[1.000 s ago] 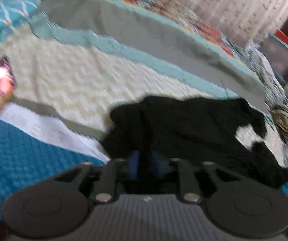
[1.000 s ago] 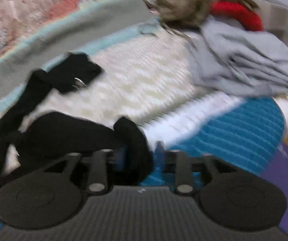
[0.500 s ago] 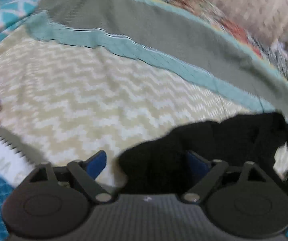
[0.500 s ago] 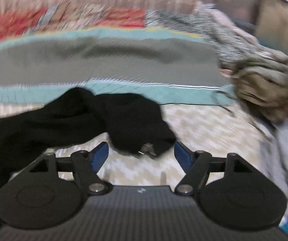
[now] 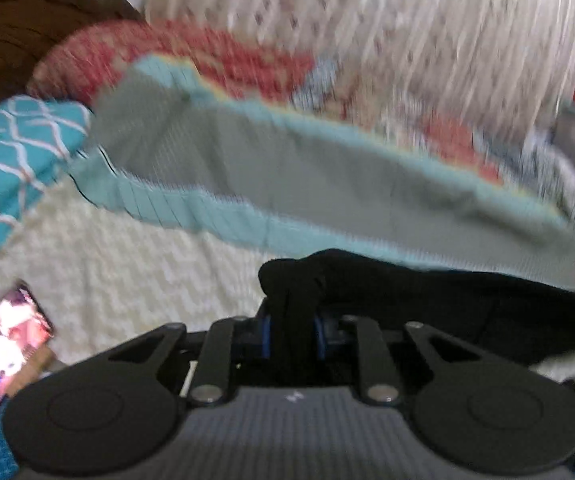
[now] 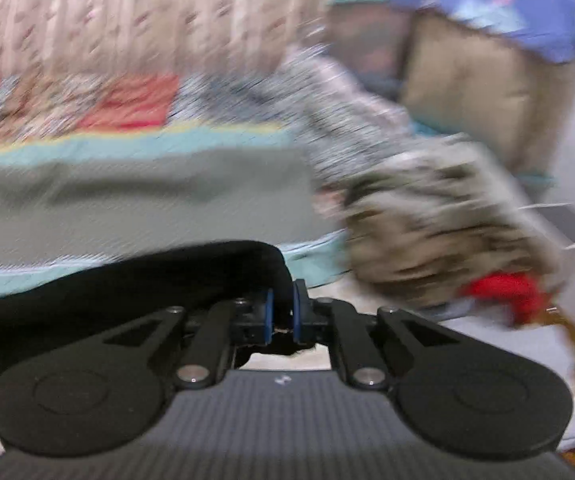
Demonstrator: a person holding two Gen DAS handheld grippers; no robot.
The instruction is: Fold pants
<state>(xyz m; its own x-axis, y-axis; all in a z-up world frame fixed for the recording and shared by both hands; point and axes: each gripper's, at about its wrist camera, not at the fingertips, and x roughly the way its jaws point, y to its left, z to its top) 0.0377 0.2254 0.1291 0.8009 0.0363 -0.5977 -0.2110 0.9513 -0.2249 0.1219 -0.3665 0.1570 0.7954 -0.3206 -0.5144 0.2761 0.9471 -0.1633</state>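
Note:
The black pants [image 5: 427,300] lie across the bed and stretch right from my left gripper [image 5: 291,334], which is shut on a bunched end of the fabric. In the right wrist view the pants [image 6: 127,288] run off to the left, and my right gripper [image 6: 280,314] is shut on their other edge. The blue pads [image 6: 268,312] pinch the cloth. Both views are blurred by motion.
The bed carries a cream zigzag blanket [image 5: 119,264] and a grey and teal quilt [image 5: 287,176]. A phone with a lit screen [image 5: 3,344] lies at the left. A heap of clothes [image 6: 439,232] sits at the right, with a covered box [image 6: 487,68] behind it.
Half a second ago both grippers were open around the black fabric. Now both have shut on it and lifted, with the views tilted up toward the curtain.

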